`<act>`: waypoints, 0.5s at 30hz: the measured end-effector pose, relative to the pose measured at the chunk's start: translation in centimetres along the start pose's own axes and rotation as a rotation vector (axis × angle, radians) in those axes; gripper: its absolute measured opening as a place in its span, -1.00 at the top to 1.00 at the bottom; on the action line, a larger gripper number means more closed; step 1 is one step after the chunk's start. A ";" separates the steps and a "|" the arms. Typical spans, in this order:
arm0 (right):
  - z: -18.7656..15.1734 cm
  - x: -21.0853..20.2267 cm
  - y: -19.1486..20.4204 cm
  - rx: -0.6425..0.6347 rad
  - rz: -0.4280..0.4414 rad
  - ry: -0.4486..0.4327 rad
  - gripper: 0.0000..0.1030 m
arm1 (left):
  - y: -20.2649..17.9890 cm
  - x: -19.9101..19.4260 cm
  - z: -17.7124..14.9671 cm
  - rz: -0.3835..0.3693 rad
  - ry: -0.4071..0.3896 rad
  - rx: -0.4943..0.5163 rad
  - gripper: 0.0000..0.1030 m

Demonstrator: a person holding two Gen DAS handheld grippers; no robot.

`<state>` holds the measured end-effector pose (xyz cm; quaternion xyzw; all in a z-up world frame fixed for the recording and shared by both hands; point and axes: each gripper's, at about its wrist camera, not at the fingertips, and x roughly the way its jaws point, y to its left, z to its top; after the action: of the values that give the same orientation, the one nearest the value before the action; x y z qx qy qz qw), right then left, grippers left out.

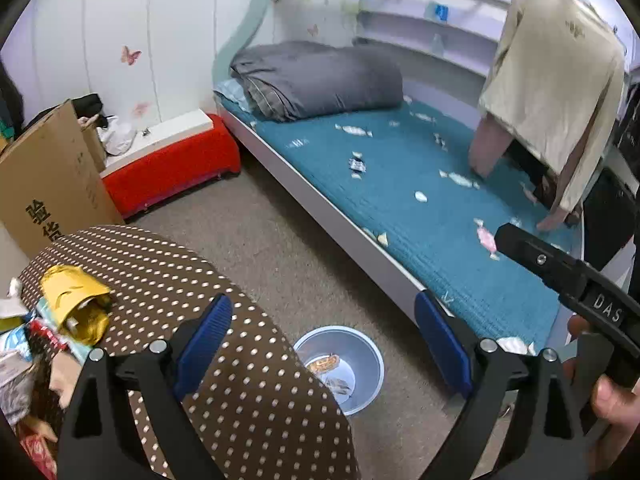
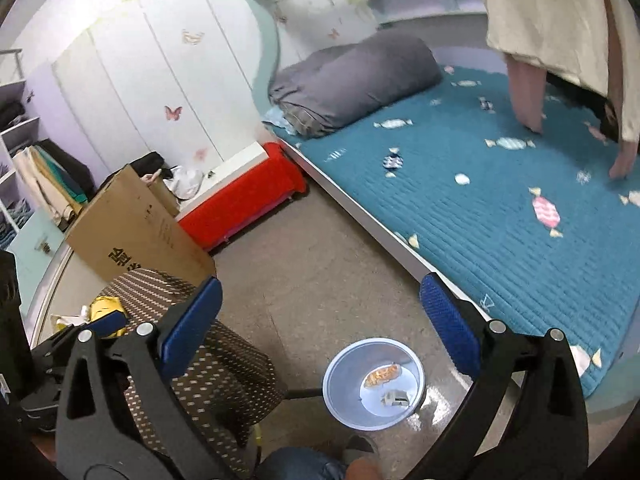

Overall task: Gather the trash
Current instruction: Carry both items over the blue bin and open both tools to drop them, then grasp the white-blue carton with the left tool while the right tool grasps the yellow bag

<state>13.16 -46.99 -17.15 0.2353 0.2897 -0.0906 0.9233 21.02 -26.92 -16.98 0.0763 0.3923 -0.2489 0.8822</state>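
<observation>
A pale blue bin (image 1: 362,364) stands on the floor between the table and the bed. An orange wrapper (image 1: 324,362) and a grey one (image 1: 340,386) lie in it. My left gripper (image 1: 322,312) hangs open and empty above the bin and the table's edge. In the right wrist view my right gripper (image 2: 320,292) is also open and empty, high over the bin (image 2: 340,392) with the orange wrapper (image 2: 382,375) inside. A crumpled yellow wrapper (image 1: 76,304) and several other wrappers lie on the polka-dot table (image 1: 248,380). The right gripper's black finger (image 1: 560,268) shows at the right.
A bed with a teal candy-print cover (image 1: 400,208) and a folded grey quilt (image 1: 316,80) fills the right. A person in a beige shirt (image 1: 556,80) leans on it. A cardboard box (image 1: 52,184) and a red bench (image 1: 172,168) stand by the wall.
</observation>
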 end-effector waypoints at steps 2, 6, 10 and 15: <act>0.2 -1.1 1.2 -0.013 0.015 -0.007 -0.88 | 0.4 -1.5 -0.1 0.007 -0.029 -0.003 -0.76; 0.5 -2.9 3.4 -0.032 0.036 -0.011 -0.88 | 1.2 -4.6 -0.5 0.012 -0.078 -0.018 -0.76; 0.3 -4.6 6.0 -0.074 0.068 -0.027 -0.88 | 2.1 -7.4 -1.4 0.017 -0.119 -0.028 -0.76; -0.2 -6.3 9.7 -0.135 0.100 -0.032 -0.88 | 3.0 -10.2 -2.5 0.036 -0.159 -0.032 -0.76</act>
<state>10.90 -38.23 -9.94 0.1853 0.2684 -0.0284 0.9449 15.08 -19.58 -11.40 0.0489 0.3235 -0.2321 0.9160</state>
